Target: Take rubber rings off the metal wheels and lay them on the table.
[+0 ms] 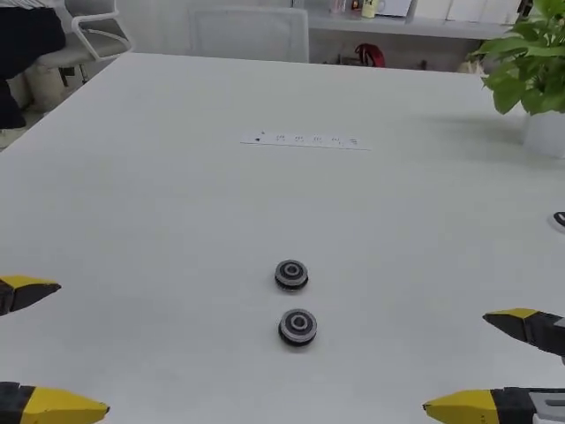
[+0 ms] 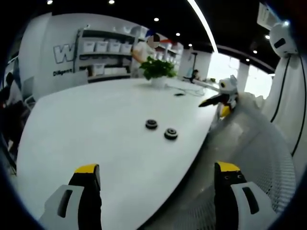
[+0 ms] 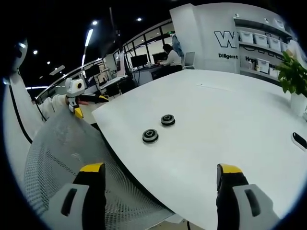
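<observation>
Presently, table: broad white tabletop [image 1: 177,203] across most of the head view.
Nearer wheel: small round metal wheel with a black rubber ring around its rim [image 1: 297,327], lying flat, lower centre of the head view; in the left gripper view it lies centre frame [image 2: 171,134], in the right gripper view just left of centre [image 3: 150,135].
Farther wheel: matching metal wheel, black ring on it [image 1: 291,275], just above the first, near it but not touching; also seen at [image 2: 151,124] and [image 3: 168,120].
Left gripper: black-and-yellow two-jaw tool [image 1: 84,346] entering from the lower left edge of the head view, jaws pointing toward mid-frame; well apart from both wheels.
Left gripper jaws: spread wide with nothing between them, as its own view shows [image 2: 157,167].
Right gripper: matching tool [image 1: 455,363] entering from the lower right corner, jaws pointing inward, mirroring the left; well apart from the wheels.
Right gripper jaws: wide apart and empty in its own view [image 3: 160,168].
Socket strip: white panel set flush in the tabletop [image 1: 305,140], upper centre.
Plant: green leafy plant in a white pot [image 1: 530,62], upper right corner.
Chair: white office chair [image 1: 97,31], upper left, beyond the table.
Mesh: grey mesh surface [image 3: 62,153], lower left of the right gripper view, beside the table edge.
</observation>
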The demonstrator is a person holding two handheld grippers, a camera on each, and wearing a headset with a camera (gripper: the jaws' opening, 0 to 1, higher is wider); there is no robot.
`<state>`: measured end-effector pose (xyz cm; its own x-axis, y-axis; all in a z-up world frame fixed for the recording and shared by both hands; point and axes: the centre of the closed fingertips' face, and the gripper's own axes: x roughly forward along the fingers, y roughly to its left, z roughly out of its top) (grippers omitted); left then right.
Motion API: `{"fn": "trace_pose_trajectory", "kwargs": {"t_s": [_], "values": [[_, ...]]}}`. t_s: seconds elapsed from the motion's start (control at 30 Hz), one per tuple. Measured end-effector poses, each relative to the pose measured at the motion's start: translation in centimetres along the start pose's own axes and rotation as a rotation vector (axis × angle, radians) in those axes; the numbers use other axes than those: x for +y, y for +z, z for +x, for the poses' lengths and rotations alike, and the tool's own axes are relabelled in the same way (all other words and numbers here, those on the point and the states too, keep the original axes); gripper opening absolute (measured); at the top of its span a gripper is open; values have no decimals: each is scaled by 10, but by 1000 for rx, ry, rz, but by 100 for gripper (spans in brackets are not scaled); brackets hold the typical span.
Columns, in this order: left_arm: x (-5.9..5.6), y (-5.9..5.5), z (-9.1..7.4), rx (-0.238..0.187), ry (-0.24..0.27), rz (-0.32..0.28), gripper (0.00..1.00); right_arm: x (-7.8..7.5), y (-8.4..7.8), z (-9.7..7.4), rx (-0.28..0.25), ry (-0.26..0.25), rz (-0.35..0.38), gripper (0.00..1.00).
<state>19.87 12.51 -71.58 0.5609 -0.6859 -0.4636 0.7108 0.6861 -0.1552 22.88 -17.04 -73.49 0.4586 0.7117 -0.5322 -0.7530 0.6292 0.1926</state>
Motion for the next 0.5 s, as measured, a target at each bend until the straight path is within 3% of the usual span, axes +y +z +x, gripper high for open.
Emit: {"fn": "trace_pose_trajectory", "kwargs": {"t_s": [0.5], "values": [[2, 3, -3, 1, 16, 2, 100, -3, 1, -2, -7, -4, -2, 93]]}}
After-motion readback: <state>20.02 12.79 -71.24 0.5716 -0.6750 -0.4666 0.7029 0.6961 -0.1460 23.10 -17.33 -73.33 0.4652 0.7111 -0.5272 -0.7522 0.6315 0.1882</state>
